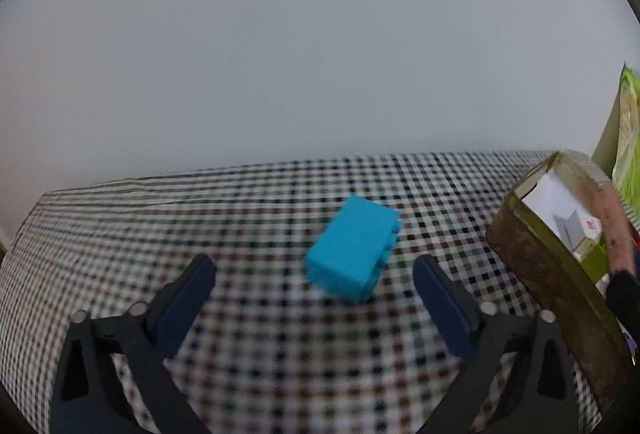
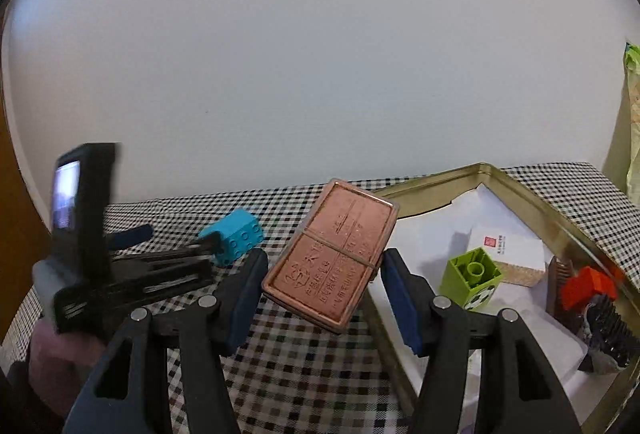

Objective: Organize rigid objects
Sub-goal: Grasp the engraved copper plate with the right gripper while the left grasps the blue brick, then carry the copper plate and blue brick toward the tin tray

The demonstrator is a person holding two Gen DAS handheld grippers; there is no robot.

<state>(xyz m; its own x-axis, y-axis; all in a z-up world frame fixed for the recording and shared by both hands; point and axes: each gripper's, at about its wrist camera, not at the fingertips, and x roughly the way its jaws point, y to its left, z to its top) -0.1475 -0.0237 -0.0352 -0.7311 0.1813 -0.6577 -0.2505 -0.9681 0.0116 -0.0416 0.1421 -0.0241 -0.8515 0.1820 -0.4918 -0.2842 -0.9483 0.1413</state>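
Because the gold tin on the right was my collecting place, already holding a green brick and a white box, I carried the copper tin clamped in the right gripper beside its near-left rim. My left gripper, spread wide and empty, faced the blue brick lying alone on the checked cloth, with nothing between them.

One blue building block, one green building block, one red block. One copper-coloured flat case. One white box. One metal tin tray. One dark brush. Two grippers.
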